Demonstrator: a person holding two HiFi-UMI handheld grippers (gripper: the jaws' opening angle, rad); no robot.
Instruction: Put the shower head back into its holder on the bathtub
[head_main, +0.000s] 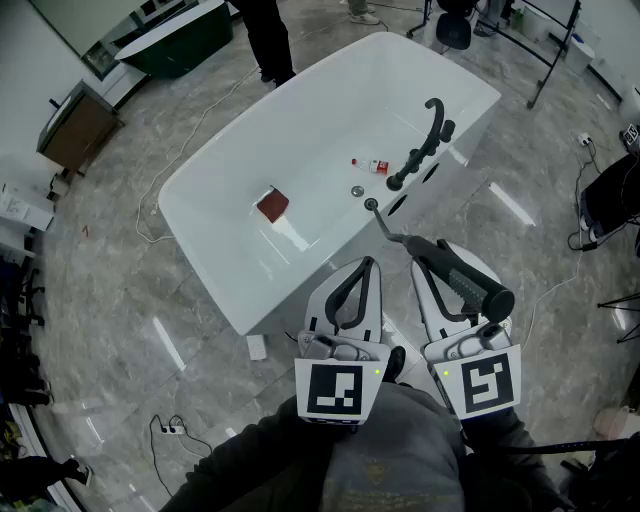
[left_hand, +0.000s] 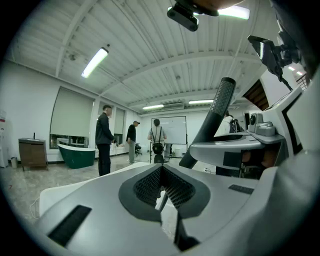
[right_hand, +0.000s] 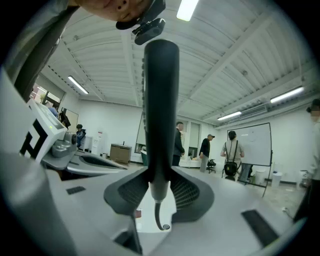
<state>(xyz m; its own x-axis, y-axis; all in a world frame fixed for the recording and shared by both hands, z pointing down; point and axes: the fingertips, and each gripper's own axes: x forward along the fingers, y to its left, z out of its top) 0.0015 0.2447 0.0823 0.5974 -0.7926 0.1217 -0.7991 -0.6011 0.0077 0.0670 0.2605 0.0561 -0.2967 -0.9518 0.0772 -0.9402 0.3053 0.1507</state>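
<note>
The white bathtub (head_main: 230, 170) lies ahead of me, with a black faucet set (head_main: 425, 140) on its right rim. My right gripper (head_main: 440, 258) is shut on the black shower head (head_main: 462, 282), which lies across its jaws just short of the tub's near corner. In the right gripper view the shower head (right_hand: 159, 115) stands upright between the pads of the right gripper (right_hand: 159, 187). Its hose (head_main: 384, 224) runs to a fitting on the rim. My left gripper (head_main: 360, 268) sits beside it, jaws closed together on nothing. The left gripper view shows the left gripper (left_hand: 161, 192) and the shower head (left_hand: 215, 117) at right.
Inside the tub are a red square object (head_main: 272, 206), a small bottle (head_main: 372, 166) and the drain (head_main: 357, 190). A person (head_main: 265, 40) stands past the tub. A green tub (head_main: 175, 40), a cabinet (head_main: 75, 130), floor cables (head_main: 170, 430) and stands (head_main: 600, 210) surround it.
</note>
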